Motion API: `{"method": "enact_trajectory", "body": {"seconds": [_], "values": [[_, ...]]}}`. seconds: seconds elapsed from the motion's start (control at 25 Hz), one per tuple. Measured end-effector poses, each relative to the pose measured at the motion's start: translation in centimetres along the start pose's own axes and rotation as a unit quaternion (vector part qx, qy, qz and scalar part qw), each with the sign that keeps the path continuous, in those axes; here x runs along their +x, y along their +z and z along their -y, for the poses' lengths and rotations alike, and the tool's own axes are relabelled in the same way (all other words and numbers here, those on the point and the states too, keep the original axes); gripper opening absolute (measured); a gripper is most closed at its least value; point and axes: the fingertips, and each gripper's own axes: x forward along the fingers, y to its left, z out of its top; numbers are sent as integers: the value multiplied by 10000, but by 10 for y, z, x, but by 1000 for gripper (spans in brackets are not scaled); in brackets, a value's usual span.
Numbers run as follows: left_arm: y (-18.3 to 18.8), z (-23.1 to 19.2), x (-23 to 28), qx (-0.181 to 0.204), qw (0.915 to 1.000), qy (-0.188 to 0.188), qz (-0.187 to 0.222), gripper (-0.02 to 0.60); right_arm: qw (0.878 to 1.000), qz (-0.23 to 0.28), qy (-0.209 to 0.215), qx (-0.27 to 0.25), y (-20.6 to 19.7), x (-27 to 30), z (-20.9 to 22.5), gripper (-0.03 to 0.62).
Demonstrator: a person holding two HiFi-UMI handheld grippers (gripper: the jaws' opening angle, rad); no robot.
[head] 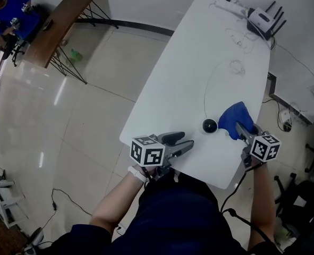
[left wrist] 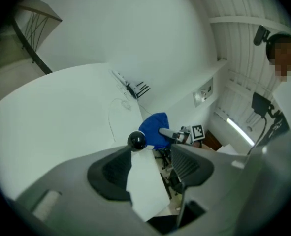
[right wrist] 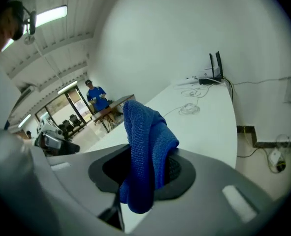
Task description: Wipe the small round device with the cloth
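The small round device (head: 209, 125), a shiny black ball with a thin cable, rests on the white table (head: 183, 78) near its front edge. Just right of it lies the bunched blue cloth (head: 234, 119), and my right gripper (head: 243, 132) is shut on it; the cloth (right wrist: 144, 154) fills the space between the pads in the right gripper view. My left gripper (head: 184, 144) is open at the table's front edge, left of the device, with nothing between its fingers. In the left gripper view the device (left wrist: 136, 140) sits just beyond the jaws, the cloth (left wrist: 154, 130) behind it.
A white router (head: 263, 20) with antennas and loose cables (head: 235, 66) lie at the table's far end. A wooden table (head: 61, 23) stands on the tiled floor at the left, a person in blue (head: 13, 12) beside it. Chairs and cables crowd the floor at right.
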Motion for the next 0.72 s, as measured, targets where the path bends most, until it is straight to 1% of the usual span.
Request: {"method": "enact_trajectory", "body": {"seconds": [0.04,0.08,0.16,0.28,0.36,0.44,0.52,0.64,0.72], "values": [[-1,-3,-1,17,10000,84,-7,252,9997,-133,-46,-189,-4,9,3,121],[-2,-6,-3,38,9998,169,-9,252,9990,-297,1,-346,-10,20,3,122],[-3,-10,-5,40,9996,275,9,252,9964,-641,281,-474,-24,43,-3,123],[-6,-12,-10,-87,9995,301,82,252,9913,-1080,687,-318,-49,63,-8,123],[-10,-13,-15,-151,9993,326,130,252,9890,-1267,741,-182,-61,63,-7,123],[-14,-19,-21,-191,9989,400,163,252,9892,-1296,687,3,-68,59,-6,123],[-17,-25,-27,-229,9984,487,172,247,9905,-1206,605,280,-74,53,-8,123],[-18,-26,-29,-266,9982,517,173,241,9907,-966,438,852,-84,42,-16,123],[-18,-23,-26,-262,9983,498,150,235,9878,-823,343,1277,-97,33,-22,123]]}}
